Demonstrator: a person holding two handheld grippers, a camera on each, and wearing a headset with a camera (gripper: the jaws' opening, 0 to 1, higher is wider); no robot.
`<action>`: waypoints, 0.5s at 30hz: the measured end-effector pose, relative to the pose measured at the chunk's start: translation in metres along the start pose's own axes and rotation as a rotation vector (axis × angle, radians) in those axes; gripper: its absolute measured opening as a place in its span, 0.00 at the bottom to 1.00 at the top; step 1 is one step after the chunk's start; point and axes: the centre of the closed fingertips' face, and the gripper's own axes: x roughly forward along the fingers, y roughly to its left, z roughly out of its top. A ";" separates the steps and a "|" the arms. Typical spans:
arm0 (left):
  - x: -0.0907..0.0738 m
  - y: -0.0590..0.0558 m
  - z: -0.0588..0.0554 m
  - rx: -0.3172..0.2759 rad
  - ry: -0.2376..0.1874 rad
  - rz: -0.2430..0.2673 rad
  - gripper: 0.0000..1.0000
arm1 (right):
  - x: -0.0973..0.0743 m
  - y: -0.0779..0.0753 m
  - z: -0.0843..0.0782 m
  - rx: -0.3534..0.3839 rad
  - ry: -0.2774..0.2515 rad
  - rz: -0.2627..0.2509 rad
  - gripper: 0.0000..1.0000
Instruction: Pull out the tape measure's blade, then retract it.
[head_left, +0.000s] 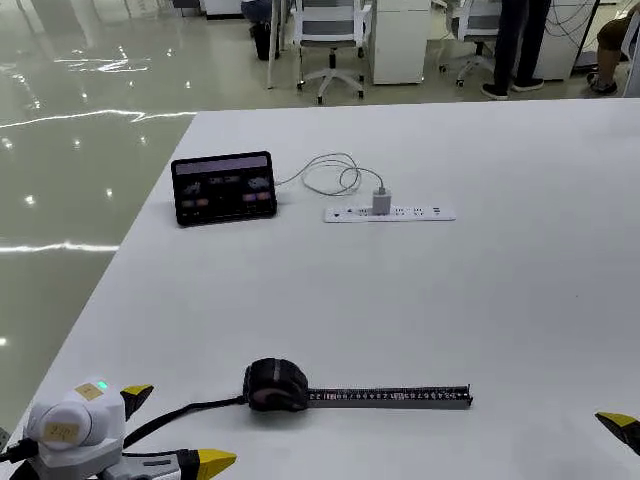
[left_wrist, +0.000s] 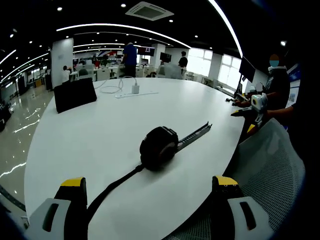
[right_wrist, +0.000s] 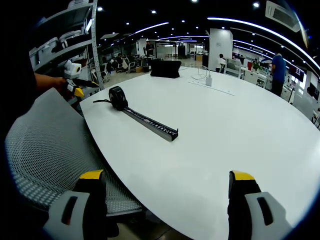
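The tape measure (head_left: 276, 385) is a rounded black case with a rubbery look, lying close to the near edge of the surface (head_left: 450, 290), toward its near-left corner. Its narrow blade (head_left: 395, 397) is drawn out flat along that edge, dark with fine pale markings and a squared end. A black strap (head_left: 190, 410) curls from the case toward the left tool (left_wrist: 150, 181), whose yellow-tipped jaws stand wide apart with the strap between them; whether either jaw touches it cannot be told. The right tool (right_wrist: 166, 175) is spread wide too, gripping nothing, off the near edge. The surface is white, smooth and matte. Near its far-left part stand a dark tablet (head_left: 223, 187) and a white power strip (head_left: 390, 213) with a looped cable. Beyond lie a glossy floor (head_left: 70, 120) and office chairs (head_left: 330, 40).
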 end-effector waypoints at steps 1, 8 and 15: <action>0.000 0.000 -0.002 0.001 0.005 -0.001 1.00 | 0.000 -0.001 0.000 -0.005 0.000 0.000 0.99; 0.002 0.007 -0.003 -0.019 0.009 0.011 1.00 | 0.000 -0.003 -0.002 -0.012 0.013 0.005 0.98; 0.011 0.006 0.001 -0.021 0.013 0.010 1.00 | 0.002 0.002 -0.001 -0.013 0.019 0.007 0.98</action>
